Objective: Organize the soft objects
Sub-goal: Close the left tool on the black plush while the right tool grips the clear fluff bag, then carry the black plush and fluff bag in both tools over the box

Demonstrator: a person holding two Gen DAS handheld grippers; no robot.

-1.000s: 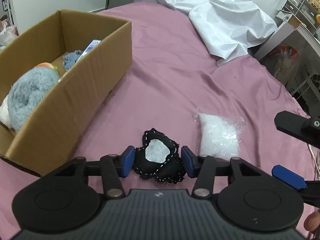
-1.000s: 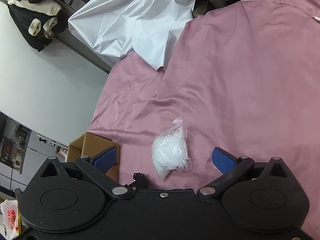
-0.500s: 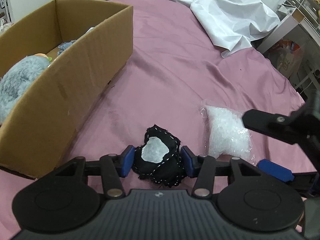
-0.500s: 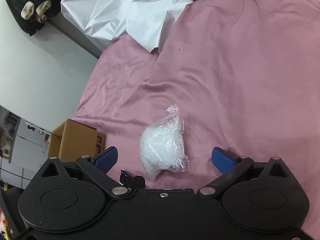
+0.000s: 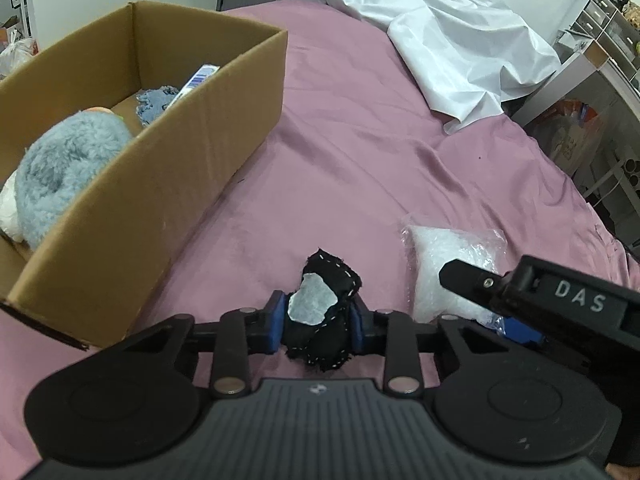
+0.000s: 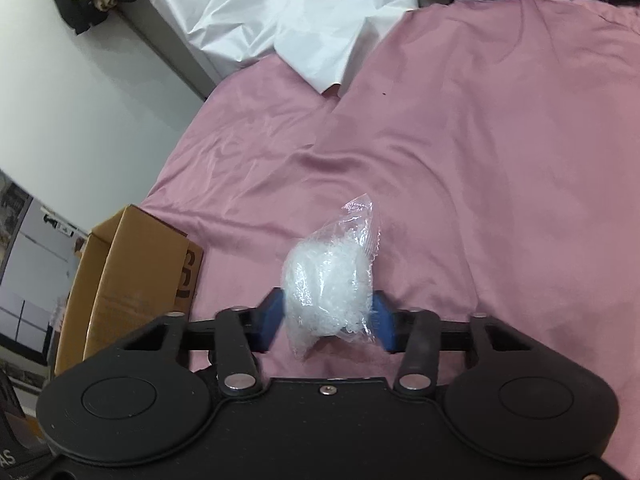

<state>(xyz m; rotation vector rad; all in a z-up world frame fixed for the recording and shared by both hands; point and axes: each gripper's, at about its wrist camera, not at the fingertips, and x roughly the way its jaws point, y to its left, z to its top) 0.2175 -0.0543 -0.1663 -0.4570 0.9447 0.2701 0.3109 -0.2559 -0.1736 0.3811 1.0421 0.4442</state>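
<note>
On the bed (image 5: 360,152), the left gripper (image 5: 316,322) has just been closing and now pinches the black cloth pouch (image 5: 320,320) between its blue pads, the pouch bunched up and still low over the pink sheet. The right gripper (image 6: 328,316) has also just been closing, and it now squeezes the clear bag of white stuffing (image 6: 330,280) from both sides. The cardboard box (image 5: 168,168), already holding a blue fluffy toy (image 5: 64,168), sits off to the left. The thin plastic looks slippery and may slide out on lifting, or crumple so that only its skin is caught. The two grippers sit very close together, so they could knock each other when rising.
</note>
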